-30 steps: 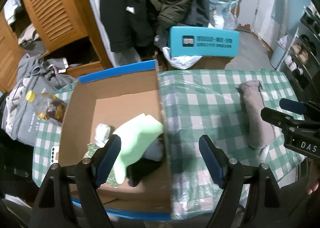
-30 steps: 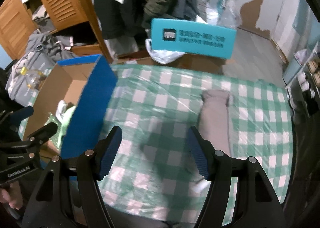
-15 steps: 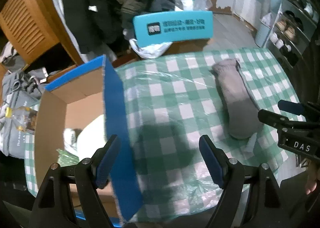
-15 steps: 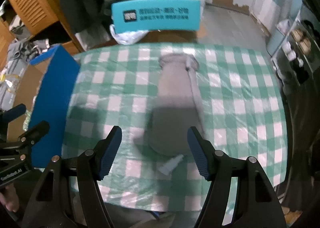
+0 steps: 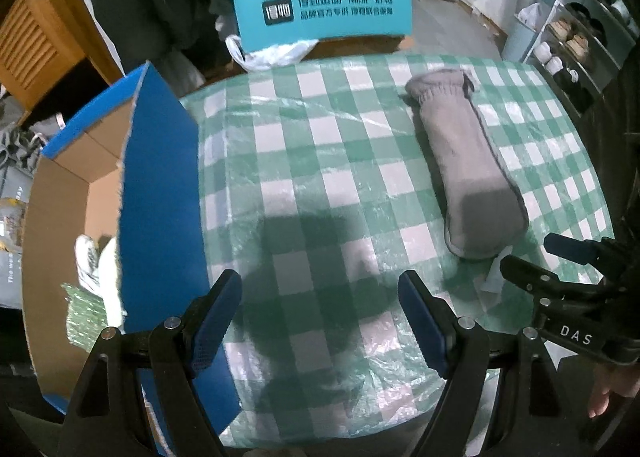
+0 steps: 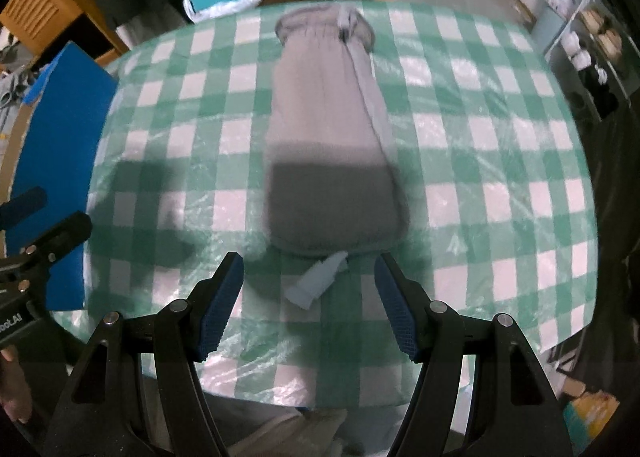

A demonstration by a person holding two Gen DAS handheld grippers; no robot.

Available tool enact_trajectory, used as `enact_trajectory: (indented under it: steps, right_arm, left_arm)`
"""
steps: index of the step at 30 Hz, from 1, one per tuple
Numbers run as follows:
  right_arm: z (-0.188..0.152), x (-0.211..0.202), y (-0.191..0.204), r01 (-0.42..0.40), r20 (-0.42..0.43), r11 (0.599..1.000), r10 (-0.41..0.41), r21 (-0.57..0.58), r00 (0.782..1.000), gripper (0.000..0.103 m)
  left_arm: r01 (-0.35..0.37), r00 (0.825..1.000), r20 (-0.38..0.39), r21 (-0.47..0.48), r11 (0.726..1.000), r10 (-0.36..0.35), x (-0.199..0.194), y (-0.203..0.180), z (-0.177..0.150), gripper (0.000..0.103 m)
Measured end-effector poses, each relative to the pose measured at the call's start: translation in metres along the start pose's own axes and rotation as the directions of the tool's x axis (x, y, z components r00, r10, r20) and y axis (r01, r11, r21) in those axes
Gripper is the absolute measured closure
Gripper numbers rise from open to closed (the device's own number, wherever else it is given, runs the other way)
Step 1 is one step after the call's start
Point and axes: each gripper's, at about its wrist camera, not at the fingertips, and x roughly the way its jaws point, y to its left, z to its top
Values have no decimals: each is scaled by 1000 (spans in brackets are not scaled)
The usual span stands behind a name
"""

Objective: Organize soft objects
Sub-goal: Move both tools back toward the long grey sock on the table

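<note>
Right gripper jaws apart, empty, above table edge; white tag between fingertips. Left gripper jaws wide, empty, over bare checked tablecloth. Grey sock flat on cloth just beyond right gripper, cuff at far end. Cardboard box at table's left, pale soft items inside. Teal chair back beyond table.

We read "DAS" on the right gripper, right of our left tongs; the teal box ahead carries Chinese print.
</note>
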Motion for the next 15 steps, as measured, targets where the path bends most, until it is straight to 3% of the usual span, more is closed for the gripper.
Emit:
enact_trajectory:
  steps: [15]
  right_arm:
    - [-6, 39, -4, 18, -97, 999, -16, 29, 995, 36]
  left_arm:
    - [22, 993, -118, 15, 1000, -20, 46, -16, -12, 21]
